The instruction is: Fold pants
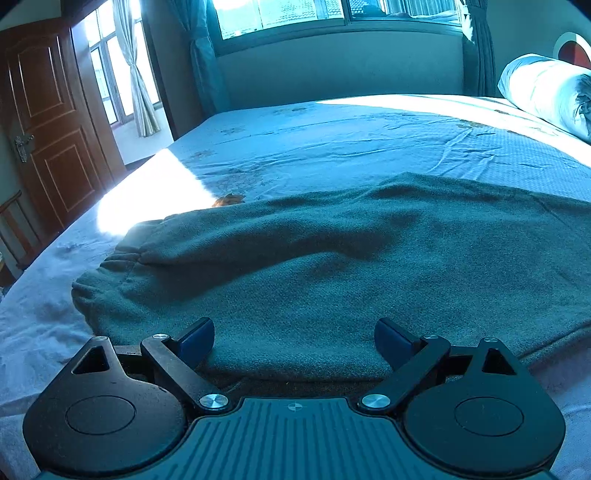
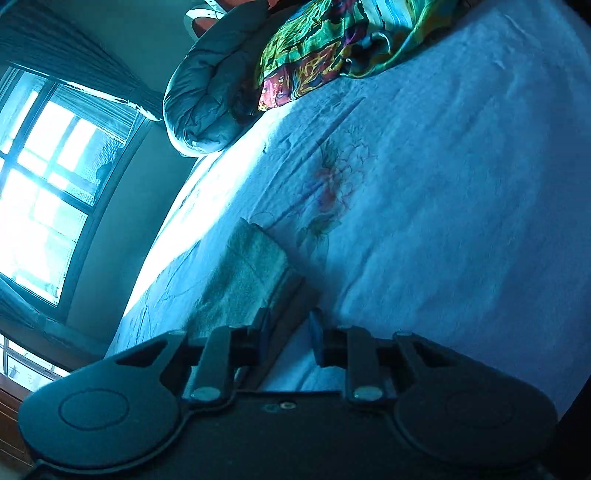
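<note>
Grey-green pants (image 1: 332, 258) lie flat across the bed, with the gathered waistband at the left. My left gripper (image 1: 294, 339) hovers over their near edge, jaws wide open with nothing between them. In the rolled right wrist view, a folded edge of the pants (image 2: 243, 280) runs down towards the left finger. My right gripper (image 2: 290, 332) sits low over the sheet at that edge. Its jaws stand narrowly apart, with bare sheet showing beside the right finger, so the pads are not pressing on the cloth.
The bed sheet (image 1: 332, 140) is pale with a flower print (image 2: 332, 184). A rolled quilt (image 1: 543, 88) and a colourful blanket (image 2: 332, 44) lie at the head end. A wooden door (image 1: 48, 129) stands left of the bed, and a window (image 1: 332, 14) lies beyond it.
</note>
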`<state>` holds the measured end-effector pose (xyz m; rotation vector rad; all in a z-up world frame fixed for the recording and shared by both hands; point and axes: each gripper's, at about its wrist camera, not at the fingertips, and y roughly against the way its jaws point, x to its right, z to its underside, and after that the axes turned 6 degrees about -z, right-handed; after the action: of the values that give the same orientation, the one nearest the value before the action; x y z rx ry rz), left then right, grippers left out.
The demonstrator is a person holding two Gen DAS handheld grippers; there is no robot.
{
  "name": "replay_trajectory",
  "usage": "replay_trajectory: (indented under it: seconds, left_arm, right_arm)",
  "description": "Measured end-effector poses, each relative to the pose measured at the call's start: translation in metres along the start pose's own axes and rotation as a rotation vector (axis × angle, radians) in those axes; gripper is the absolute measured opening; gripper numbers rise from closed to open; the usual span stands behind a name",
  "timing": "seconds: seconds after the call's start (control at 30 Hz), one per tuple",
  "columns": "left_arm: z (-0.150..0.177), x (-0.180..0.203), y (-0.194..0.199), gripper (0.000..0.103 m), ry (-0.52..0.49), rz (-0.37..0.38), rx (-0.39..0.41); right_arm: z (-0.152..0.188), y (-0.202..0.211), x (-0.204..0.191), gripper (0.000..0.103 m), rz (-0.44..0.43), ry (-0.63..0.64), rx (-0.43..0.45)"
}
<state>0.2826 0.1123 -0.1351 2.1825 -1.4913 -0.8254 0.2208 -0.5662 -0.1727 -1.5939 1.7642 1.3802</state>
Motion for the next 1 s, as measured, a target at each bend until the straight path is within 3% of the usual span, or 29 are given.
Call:
replay_trajectory:
  seconds: [0.07,0.17,0.3,0.37,0.43,0.53,0.63,0.7,0.73,0.77,0.87,0.97,1.0]
  left_arm:
    - [0.001,-0.001,-0.001,0.093,0.008,0.006,-0.004]
    - [0.002,-0.002,-0.002,0.093,0.015,0.009,-0.009]
    - [0.002,-0.002,-0.004,0.094,0.020,0.012,-0.010]
    - [0.002,-0.003,-0.004,0.094,0.021,0.014,-0.010]
    - [0.003,-0.004,-0.004,0.094,0.023,0.016,-0.010]
    - [0.003,-0.004,-0.004,0.094,0.026,0.014,-0.007]
    - [0.003,-0.003,-0.005,0.095,0.032,0.009,-0.007]
    - [0.004,-0.004,-0.006,0.097,0.031,0.011,-0.007]
    - [0.004,-0.004,-0.008,0.099,0.027,0.009,-0.013]
    - [0.004,-0.006,-0.012,0.103,0.024,0.001,-0.029]
    - [0.002,-0.014,-0.017,0.103,0.053,0.003,-0.056]
    - [0.005,-0.015,-0.019,0.103,0.055,0.006,-0.052]
    - [0.006,-0.015,-0.019,0.103,0.058,0.008,-0.050]
  right_arm:
    - [0.001,-0.005,0.002,0.008,0.007,-0.020,-0.003]
    - [0.002,-0.004,-0.004,0.006,0.015,0.007,0.011]
    - [0.000,-0.006,-0.010,0.000,0.105,0.099,0.033]
    - [-0.004,0.001,-0.010,0.000,0.102,0.079,0.062]
    - [-0.005,0.010,-0.012,0.002,0.071,0.062,0.074]
    - [-0.004,0.006,-0.018,0.013,-0.017,0.053,0.021]
    - [-0.005,-0.018,-0.013,0.018,-0.022,-0.025,-0.033]
    - [-0.004,-0.030,-0.012,0.009,-0.009,-0.040,-0.056]
    - [-0.003,-0.033,-0.014,0.000,0.004,-0.038,-0.058]
    - [-0.002,-0.030,-0.017,0.000,-0.002,-0.033,-0.043]
    - [0.005,-0.011,-0.031,0.000,-0.015,0.025,0.020]
    - [0.010,-0.020,-0.018,0.000,0.060,0.037,-0.023]
    - [0.010,-0.020,-0.009,0.000,0.038,0.004,-0.028]
